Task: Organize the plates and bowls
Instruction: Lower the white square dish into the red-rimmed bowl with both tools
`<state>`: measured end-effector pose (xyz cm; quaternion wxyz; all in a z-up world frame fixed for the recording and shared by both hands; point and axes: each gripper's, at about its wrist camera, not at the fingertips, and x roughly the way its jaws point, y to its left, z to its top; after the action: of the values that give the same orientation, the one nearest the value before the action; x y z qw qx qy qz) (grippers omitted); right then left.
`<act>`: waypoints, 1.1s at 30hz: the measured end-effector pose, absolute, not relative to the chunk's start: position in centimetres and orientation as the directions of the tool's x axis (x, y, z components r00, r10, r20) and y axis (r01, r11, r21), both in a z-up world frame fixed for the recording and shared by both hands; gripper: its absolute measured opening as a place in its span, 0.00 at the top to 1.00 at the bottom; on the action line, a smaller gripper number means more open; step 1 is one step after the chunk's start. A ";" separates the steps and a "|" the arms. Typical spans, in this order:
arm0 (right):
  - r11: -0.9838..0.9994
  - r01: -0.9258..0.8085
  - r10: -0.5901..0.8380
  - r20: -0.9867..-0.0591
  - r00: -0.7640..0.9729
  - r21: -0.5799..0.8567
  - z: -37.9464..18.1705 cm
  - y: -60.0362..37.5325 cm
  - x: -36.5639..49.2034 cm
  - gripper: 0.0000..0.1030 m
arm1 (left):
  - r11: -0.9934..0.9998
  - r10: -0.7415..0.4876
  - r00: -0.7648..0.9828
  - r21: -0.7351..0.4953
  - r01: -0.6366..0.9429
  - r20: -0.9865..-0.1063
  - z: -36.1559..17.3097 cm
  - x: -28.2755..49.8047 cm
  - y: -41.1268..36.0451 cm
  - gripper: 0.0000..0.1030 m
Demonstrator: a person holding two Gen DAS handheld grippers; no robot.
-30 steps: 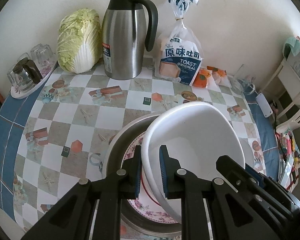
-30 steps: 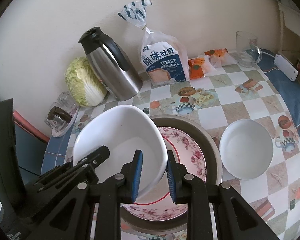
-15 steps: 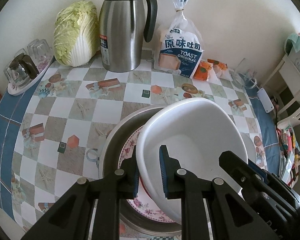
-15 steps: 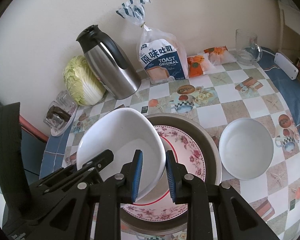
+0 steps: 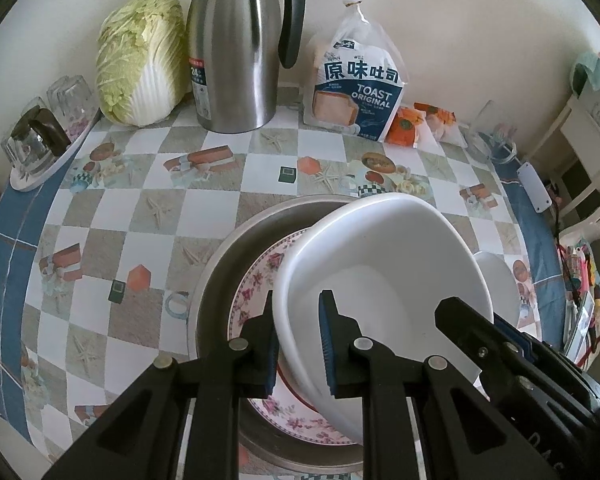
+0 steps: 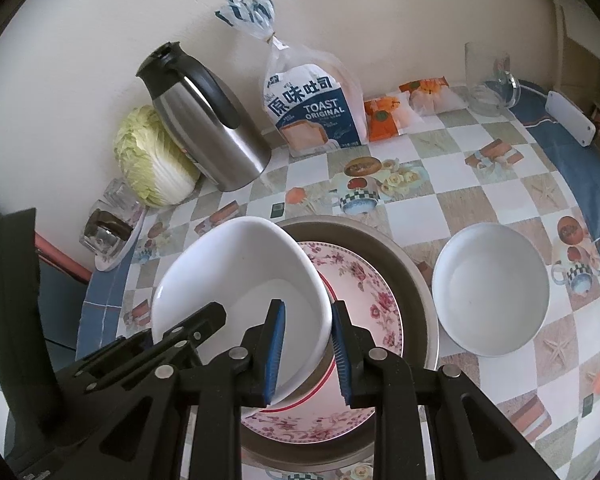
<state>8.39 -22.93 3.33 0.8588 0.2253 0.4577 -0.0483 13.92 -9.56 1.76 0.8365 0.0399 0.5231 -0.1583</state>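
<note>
You hold the large white bowl (image 5: pixel 384 280) with both tongs: left tongs (image 5: pixel 298 346) and right tongs (image 6: pixel 307 354) each pinch its rim. Since a second ago it has tilted and come lower over the floral plate (image 6: pixel 364 292) in the metal basin (image 6: pixel 404 264), so stacking is near. The small white bowl (image 6: pixel 492 292) waits on the tabletop (image 6: pixel 476 200).

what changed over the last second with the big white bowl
The big white bowl, clamped at opposite rims by the left hand-held gripper and right hand-held gripper, has come slightly lower and nearer the floral plate in the metal pan. Both grips stayed shut; the small white bowl and thermos did not move.
</note>
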 end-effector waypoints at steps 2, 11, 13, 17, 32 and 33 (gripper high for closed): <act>0.892 0.291 0.126 -0.809 0.574 0.346 3.2 -23.0 8.5 0.75 | 0.947 -0.221 0.403 -0.096 0.308 -0.888 1.8 14.0 -9.6 0.83; 0.885 0.301 0.140 -0.819 0.557 0.356 2.3 -23.4 8.7 0.75 | 0.946 -0.191 0.415 -0.053 0.321 -0.889 1.7 13.8 -10.1 0.83; 0.883 0.302 0.144 -0.819 0.555 0.359 2.2 -23.4 8.7 0.75 | 0.946 -0.188 0.417 -0.049 0.322 -0.889 1.7 13.8 -10.1 0.83; 0.880 0.303 0.152 -0.822 0.549 0.365 2.0 -23.4 8.8 0.75 | 0.946 -0.185 0.418 -0.045 0.322 -0.889 1.7 13.8 -10.1 0.83; 0.870 0.302 0.171 -0.813 0.557 0.389 1.8 -23.6 8.8 0.75 | 0.947 -0.198 0.411 -0.066 0.315 -0.890 1.8 14.2 -9.4 0.82; 0.870 0.301 0.170 -0.812 0.558 0.390 1.9 -23.7 8.7 0.75 | 0.947 -0.200 0.411 -0.068 0.313 -0.889 1.9 14.2 -9.3 0.82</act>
<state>8.73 -23.68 1.91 0.8461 0.2518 0.4683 -0.0387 14.21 -9.27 1.88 0.8383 0.0542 0.5204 -0.1531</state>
